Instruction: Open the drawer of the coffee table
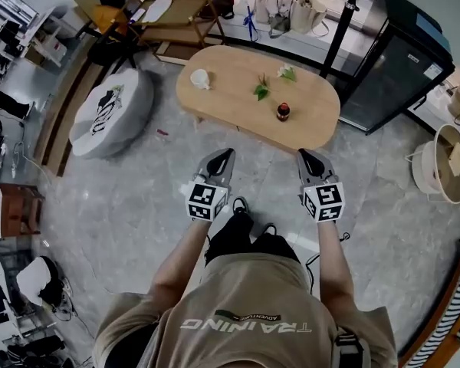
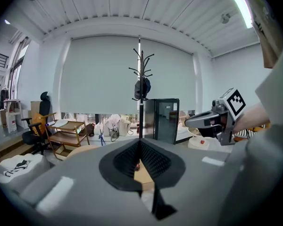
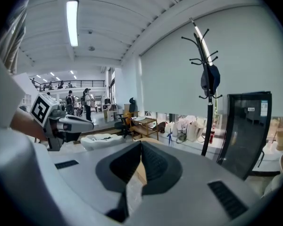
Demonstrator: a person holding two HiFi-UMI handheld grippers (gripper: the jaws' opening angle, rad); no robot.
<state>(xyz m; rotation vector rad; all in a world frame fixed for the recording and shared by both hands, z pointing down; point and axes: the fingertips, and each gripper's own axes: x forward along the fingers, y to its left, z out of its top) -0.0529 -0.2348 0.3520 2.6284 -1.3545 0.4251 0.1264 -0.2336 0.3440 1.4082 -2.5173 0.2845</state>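
white beanbag [image 1: 111, 113]; wooden trolley [image 1: 172, 21] beyond it | coat stand [image 2: 139, 86] upright just beside black glass-door cabinet [image 2: 166, 120] | dark jar [image 1: 283, 112] near green sprigs [image 1: 261, 92]; small white object [image 1: 201, 79] well apart | round basket [image 1: 445, 163]

coffee table [image 1: 230, 90] drawer unseen, dark tabletop item [image 1: 283, 112] too small

The head view looks steeply down from above the person [image 1: 249, 320], with the coffee table [image 1: 230, 90] near in front. Both gripper views sit low, face almost level toward the table, and share the coat stand [image 2: 139, 79] behind it.
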